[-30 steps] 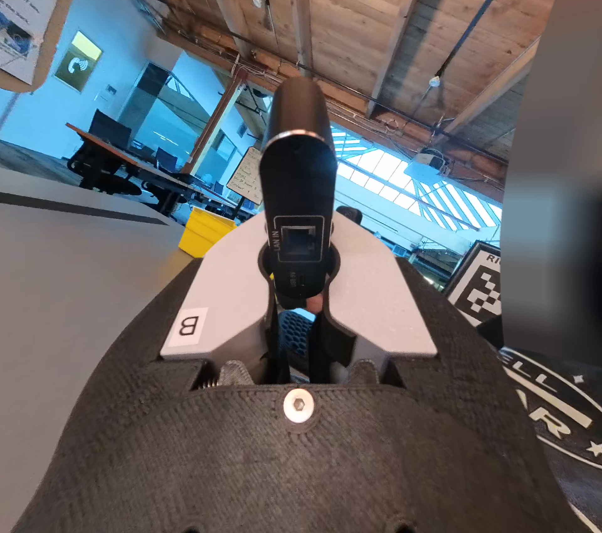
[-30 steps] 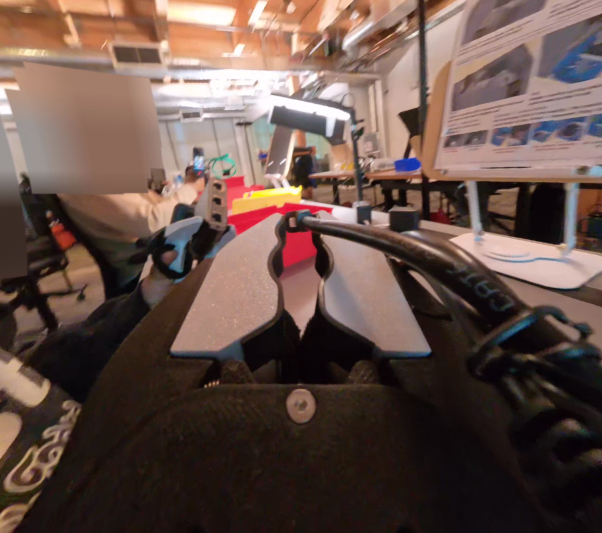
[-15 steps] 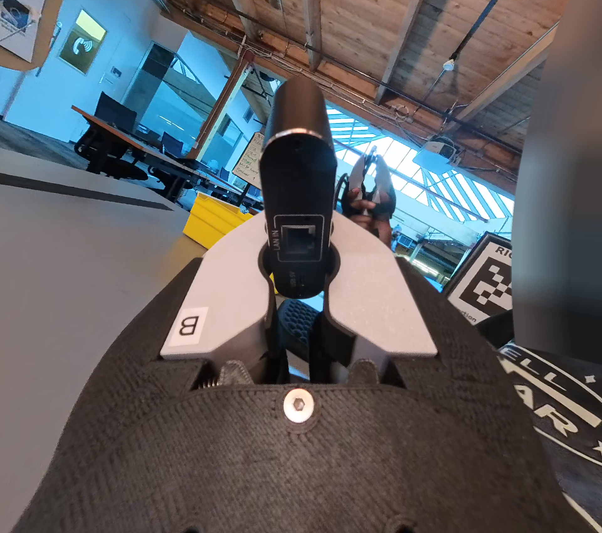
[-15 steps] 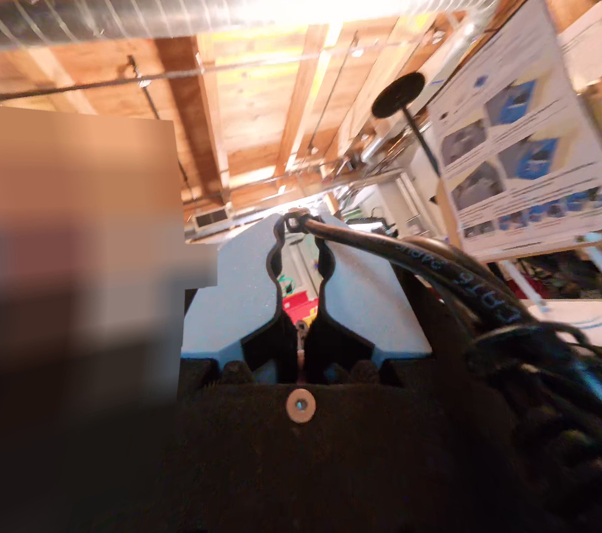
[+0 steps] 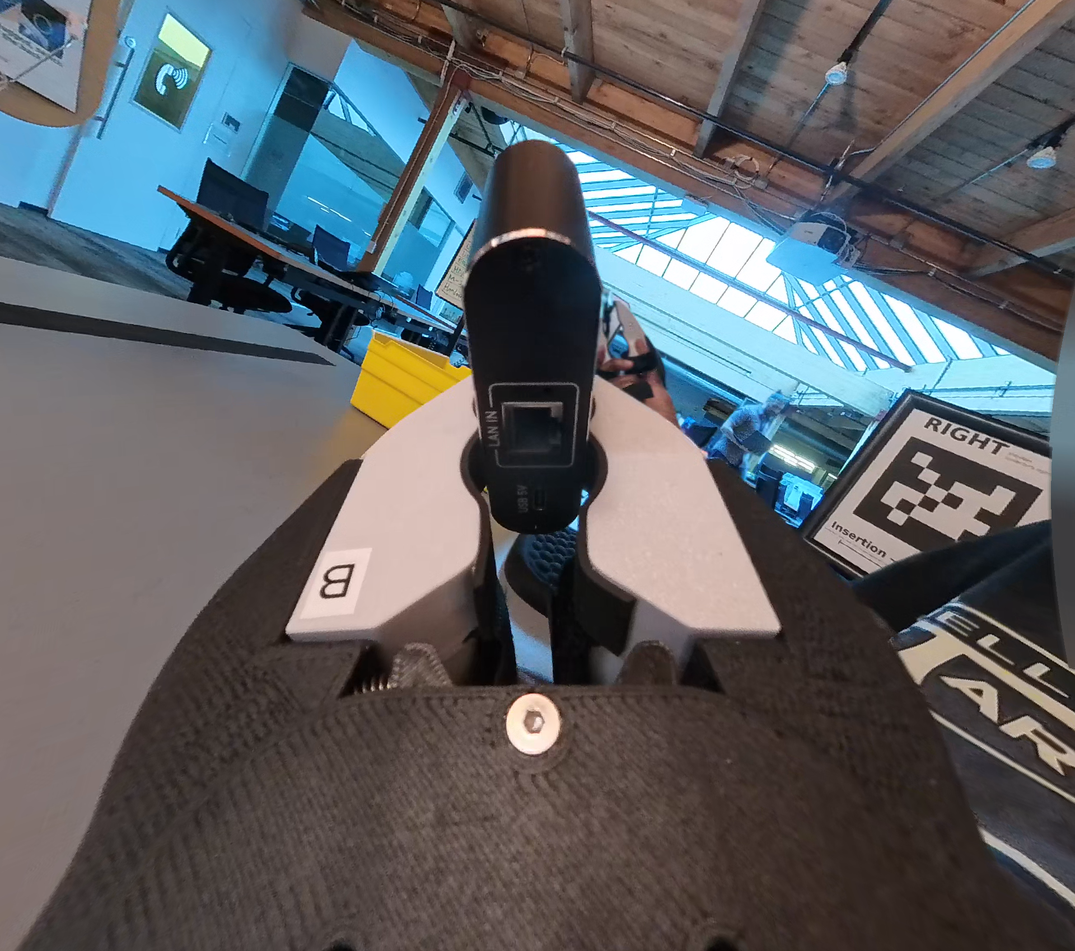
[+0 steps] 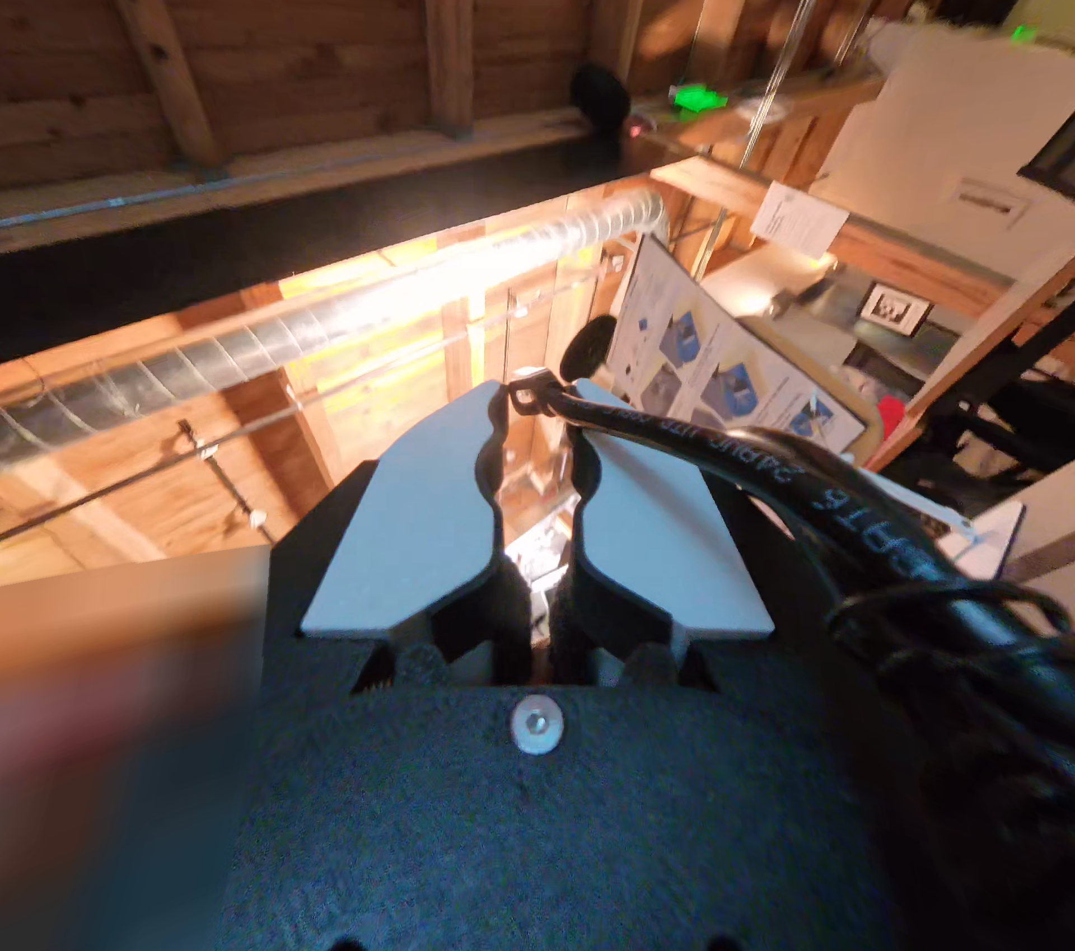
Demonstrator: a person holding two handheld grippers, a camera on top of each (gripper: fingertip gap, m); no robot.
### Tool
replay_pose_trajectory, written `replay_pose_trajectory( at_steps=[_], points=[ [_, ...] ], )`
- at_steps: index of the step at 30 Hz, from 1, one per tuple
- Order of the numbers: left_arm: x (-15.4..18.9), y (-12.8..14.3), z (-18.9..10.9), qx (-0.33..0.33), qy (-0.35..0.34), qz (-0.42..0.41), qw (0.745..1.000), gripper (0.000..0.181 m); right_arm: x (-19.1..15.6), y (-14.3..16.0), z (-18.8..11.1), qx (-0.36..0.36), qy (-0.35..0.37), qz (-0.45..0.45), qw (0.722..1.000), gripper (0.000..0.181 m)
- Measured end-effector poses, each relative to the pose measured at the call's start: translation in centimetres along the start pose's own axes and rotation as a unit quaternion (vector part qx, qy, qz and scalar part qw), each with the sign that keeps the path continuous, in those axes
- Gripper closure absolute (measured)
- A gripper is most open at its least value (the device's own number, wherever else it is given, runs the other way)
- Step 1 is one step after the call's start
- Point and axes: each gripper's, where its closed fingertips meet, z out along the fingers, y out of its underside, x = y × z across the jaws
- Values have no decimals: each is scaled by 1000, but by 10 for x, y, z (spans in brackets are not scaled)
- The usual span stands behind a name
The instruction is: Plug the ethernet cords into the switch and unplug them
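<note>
In the left wrist view my left gripper (image 5: 532, 423) is shut on a black switch (image 5: 532, 318) and holds it upright above the grey table. An empty ethernet port (image 5: 532, 436) on the switch faces the camera. In the right wrist view my right gripper (image 6: 535, 394) is shut on the plug (image 6: 528, 391) of a black ethernet cord (image 6: 756, 463). The cord runs back over the right finger to a coil at the right. The right gripper points up at the wooden ceiling. It also shows partly behind the switch in the left wrist view (image 5: 631, 341).
A grey table (image 5: 116, 487) lies to the left, with a yellow bin (image 5: 401, 382) at its far end. A framed marker sign (image 5: 942, 493) stands at the right. A poster board (image 6: 727, 376) and a metal duct (image 6: 349, 330) lie ahead of the right gripper. The tips of one gripper are about 40 cm away from the tips of the other.
The right gripper has swung upward with the cord, from facing the room to facing the ceiling. In the left view it came in behind the switch. The left gripper barely moved.
</note>
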Motion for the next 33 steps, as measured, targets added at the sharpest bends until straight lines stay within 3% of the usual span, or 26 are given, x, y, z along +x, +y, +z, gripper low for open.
replay_pose_trajectory(
  at_steps=[3, 5, 13, 15, 18, 21, 24, 28, 31, 33],
  points=[
    [0, 3, 1, -7, 1, 0, 1000, 155, 13, 8, 5, -69, -10, -6, 998, 161],
    [1, 3, 1, -8, 0, 3, 1000, 155, 35, 5, 1, -101, 30, -40, 994, 161],
    [0, 4, 1, -10, -1, 3, 1000, 155, 100, -24, -29, -67, 174, -63, 981, 165],
    [0, 4, 2, -11, -2, 4, 1000, 155, 107, -29, -33, -48, 197, -33, 979, 155],
    [0, 4, 1, -11, -3, 3, 1000, 155, 118, -30, -36, -24, 235, 43, 971, 114],
    [-1, 5, 1, -13, -6, 3, 1000, 156, 98, -28, -25, -17, 176, 109, 978, 73],
    [0, 5, 2, -14, -5, 5, 1000, 155, 80, -17, -17, -63, 171, 69, 981, 67],
    [-1, 6, 1, -15, -6, 5, 1000, 155, 49, 10, -5, -176, 166, -68, 968, 86],
    [-1, 6, 2, -18, -7, 5, 1000, 155, 5, 24, 11, -183, 103, -201, 957, 99],
    [-1, 7, 2, -20, -6, 2, 1000, 155, -21, 52, 18, -220, 49, -293, 929, 109]
  ],
)
